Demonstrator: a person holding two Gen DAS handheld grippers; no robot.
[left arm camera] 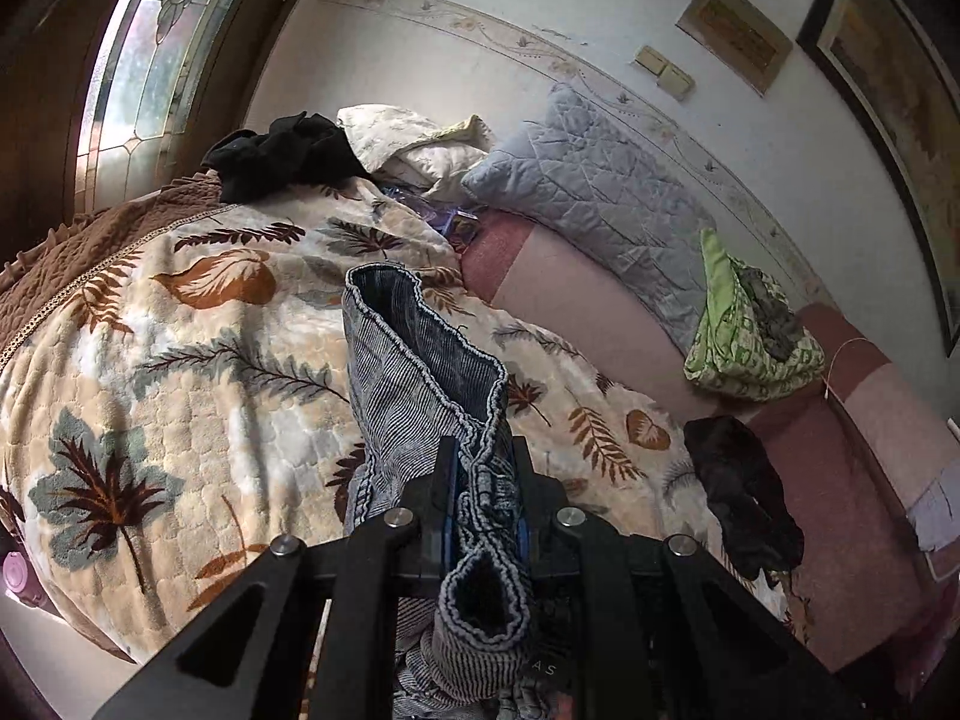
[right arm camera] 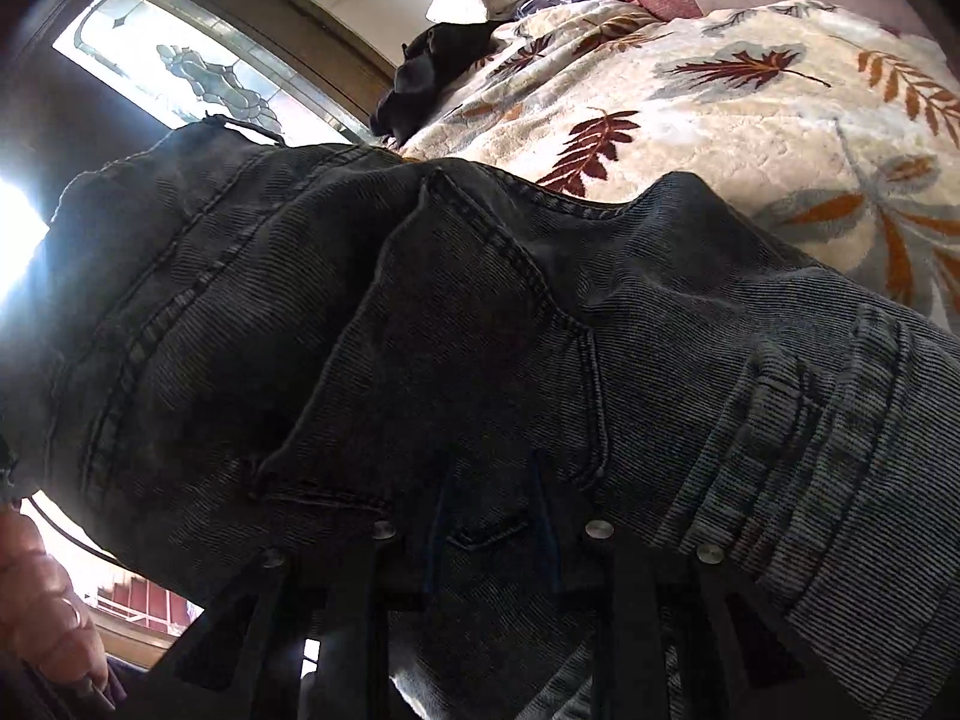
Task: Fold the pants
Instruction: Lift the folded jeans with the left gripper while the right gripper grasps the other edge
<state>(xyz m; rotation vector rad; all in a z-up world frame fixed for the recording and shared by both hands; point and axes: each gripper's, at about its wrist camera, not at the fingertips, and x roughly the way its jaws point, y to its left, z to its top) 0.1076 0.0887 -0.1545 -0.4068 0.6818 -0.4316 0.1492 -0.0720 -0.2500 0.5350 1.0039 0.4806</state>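
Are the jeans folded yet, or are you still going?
Still going. Both ends are picked up: the left hand-held gripper pinches a leg hem of the jeans, the right hand-held gripper holds the pocket end. Laying them flat on the leafy blanket and folding remain.

Only legible mark: pale letters "A S" on a dark patch at the lower edge of the jeans (left arm camera: 420,384), below the left gripper (left arm camera: 485,468). Framed wall plaque (left arm camera: 735,33) carries lines of script, too blurred to read
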